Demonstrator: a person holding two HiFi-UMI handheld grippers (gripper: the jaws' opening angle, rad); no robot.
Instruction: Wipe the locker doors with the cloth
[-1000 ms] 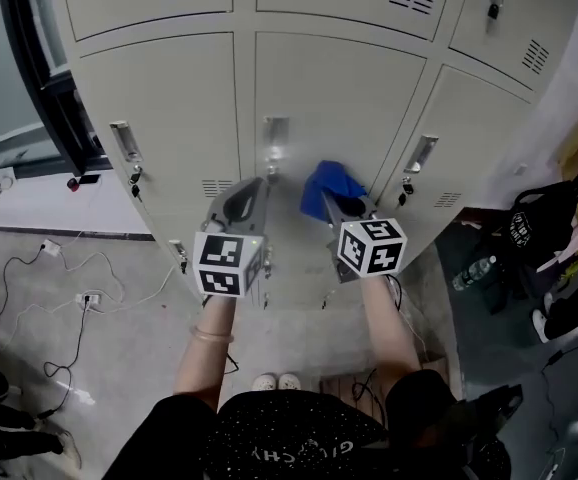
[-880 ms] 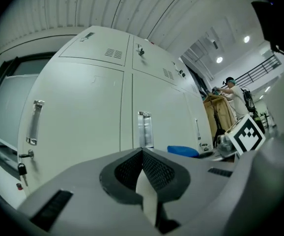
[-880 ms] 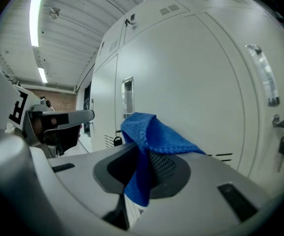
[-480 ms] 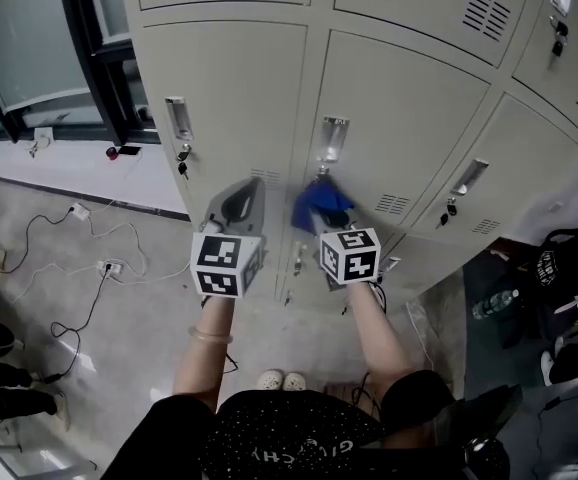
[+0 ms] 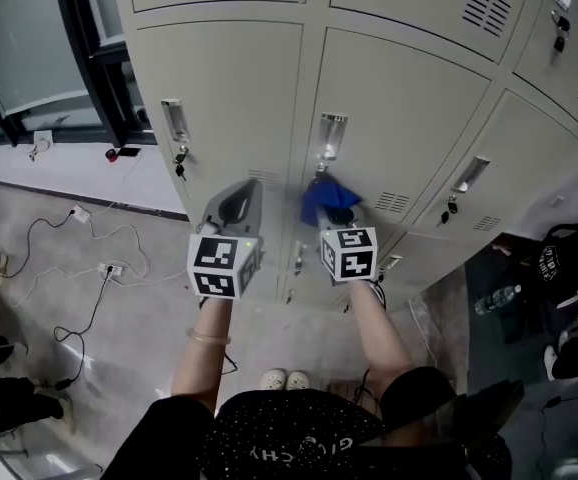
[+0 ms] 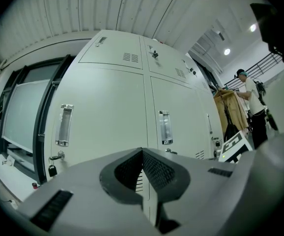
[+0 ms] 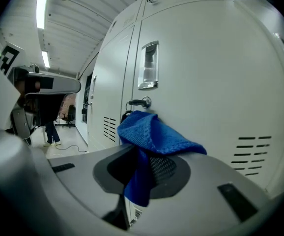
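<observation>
A bank of pale grey locker doors [image 5: 389, 98] fills the upper half of the head view. My right gripper [image 5: 331, 208] is shut on a blue cloth [image 5: 327, 197], which hangs just below the middle door's handle [image 5: 331, 136] and keyhole. In the right gripper view the blue cloth [image 7: 152, 136] bunches over the jaws close to that door [image 7: 206, 92] and its handle [image 7: 149, 65]. My left gripper [image 5: 245, 194] is shut with nothing in it, held in front of the left door [image 5: 229, 88]. The left gripper [image 6: 143, 154] faces two doors and their handles [image 6: 165, 128].
Cables and power strips [image 5: 99, 268] lie on the floor at the left, by a dark window frame [image 5: 79, 38]. A black bag [image 5: 559, 268] and a bottle [image 5: 494, 300] sit at the right. A person [image 6: 252, 107] stands far right in the left gripper view.
The view swung left a second ago; since then the right gripper and cloth have edged slightly right below the middle handle. The left gripper has hardly moved.
</observation>
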